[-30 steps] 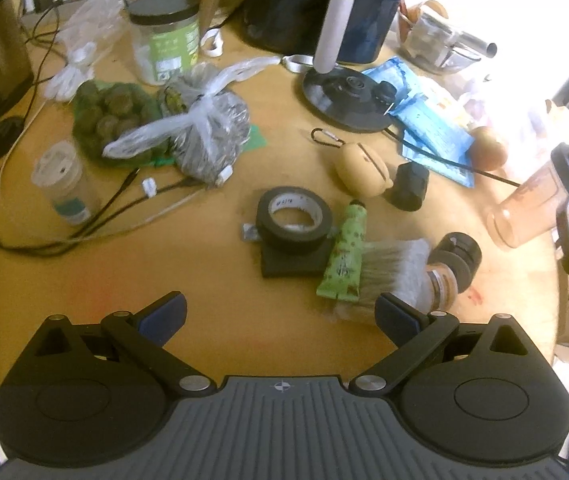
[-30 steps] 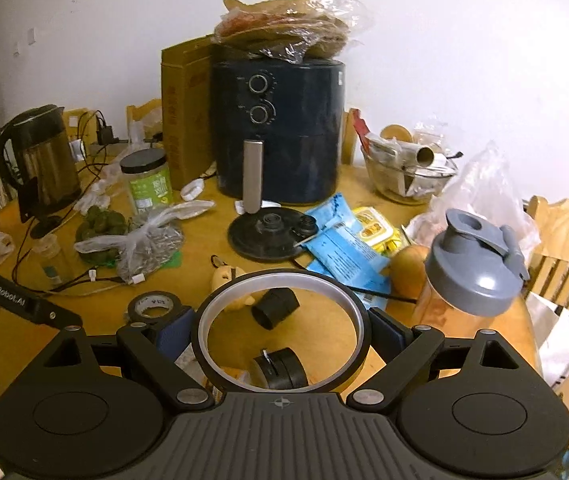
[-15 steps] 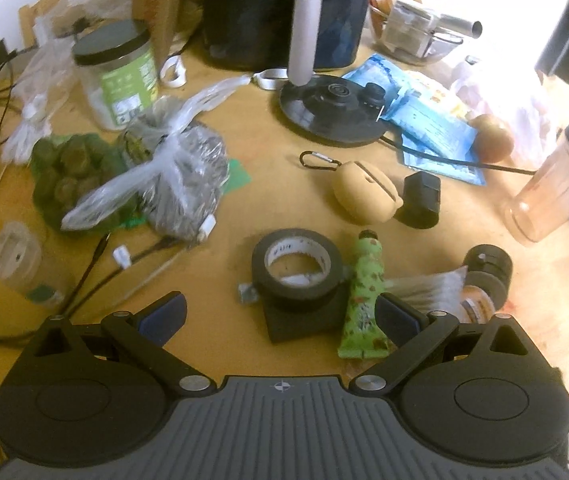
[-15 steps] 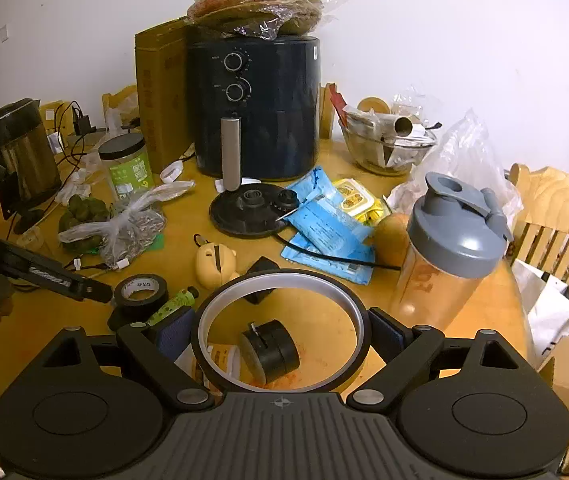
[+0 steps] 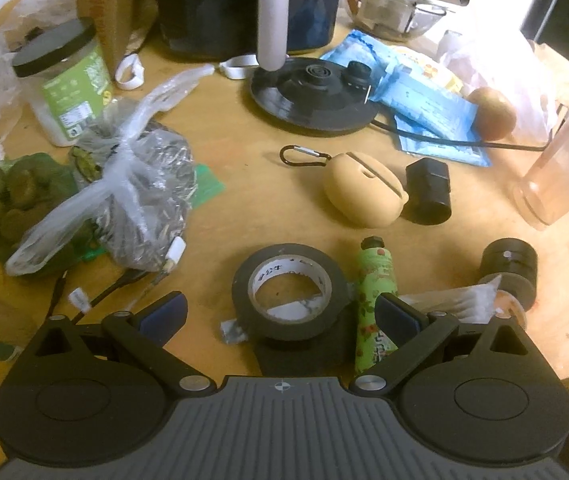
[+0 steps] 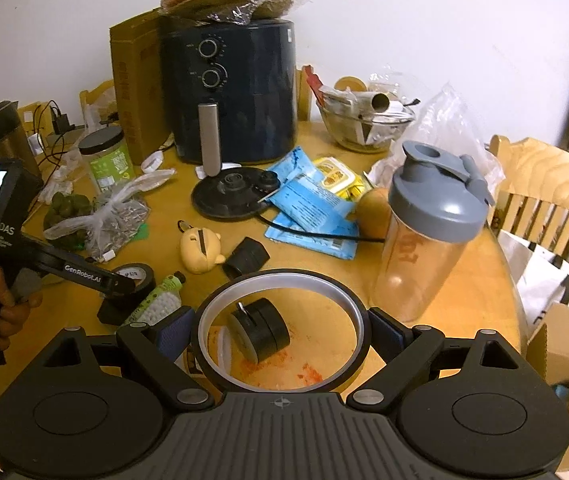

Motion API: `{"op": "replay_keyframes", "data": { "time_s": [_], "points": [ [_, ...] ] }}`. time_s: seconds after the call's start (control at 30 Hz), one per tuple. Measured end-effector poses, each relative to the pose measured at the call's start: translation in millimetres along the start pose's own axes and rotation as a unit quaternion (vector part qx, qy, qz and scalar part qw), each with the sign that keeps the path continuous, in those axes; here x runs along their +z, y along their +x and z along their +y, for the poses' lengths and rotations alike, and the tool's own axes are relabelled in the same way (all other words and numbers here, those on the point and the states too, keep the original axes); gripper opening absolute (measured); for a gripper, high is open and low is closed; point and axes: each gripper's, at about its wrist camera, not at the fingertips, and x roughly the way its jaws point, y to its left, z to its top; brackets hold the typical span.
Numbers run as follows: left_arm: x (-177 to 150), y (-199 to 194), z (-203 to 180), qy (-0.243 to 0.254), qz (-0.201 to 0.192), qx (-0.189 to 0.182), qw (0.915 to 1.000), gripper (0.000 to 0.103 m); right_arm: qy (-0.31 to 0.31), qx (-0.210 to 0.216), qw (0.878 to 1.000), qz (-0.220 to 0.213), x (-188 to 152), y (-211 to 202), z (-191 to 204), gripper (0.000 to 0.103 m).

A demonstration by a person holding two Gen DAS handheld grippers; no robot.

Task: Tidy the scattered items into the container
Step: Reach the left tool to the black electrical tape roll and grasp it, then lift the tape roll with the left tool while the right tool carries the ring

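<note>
Barely begun. My right hand-held gripper clamps the ring-rimmed container. My left hand-held gripper, spread wide, brackets the tape roll on the tabletop; green tube, tan case unpacked.

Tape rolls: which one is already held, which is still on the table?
The large ring roll is clamped between the right gripper fingers. The black tape roll lies flat on the table, between the open left gripper fingers.

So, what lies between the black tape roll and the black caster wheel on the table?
In the left wrist view, the green tube lies right beside the tape roll, then pale brush bristles reach toward the caster wheel.
</note>
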Motion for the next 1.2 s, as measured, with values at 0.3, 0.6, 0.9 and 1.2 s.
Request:
{"op": "replay_keyframes", "data": {
  "time_s": [0.3, 0.6, 0.9, 1.2],
  "points": [
    [4, 22, 5, 0.010, 0.014, -0.008, 0.9998, 0.086, 0.009, -0.010, 1.000, 0.004, -1, 0, -1, 0.092],
    [6, 32, 2, 0.026, 0.018, -0.008, 0.9995, 0.083, 0.017, -0.015, 1.000, 0.010, -4, 1, -4, 0.092],
    [9, 37, -1, 0.038, 0.000, -0.011, 0.9992, 0.073, 0.016, -0.014, 1.000, 0.013, -8, -1, -6, 0.092],
    [7, 17, -4, 0.035, -0.022, -0.002, 0.9991, 0.073, 0.015, -0.008, 1.000, 0.012, -13, -6, -10, 0.092]
  ]
}}
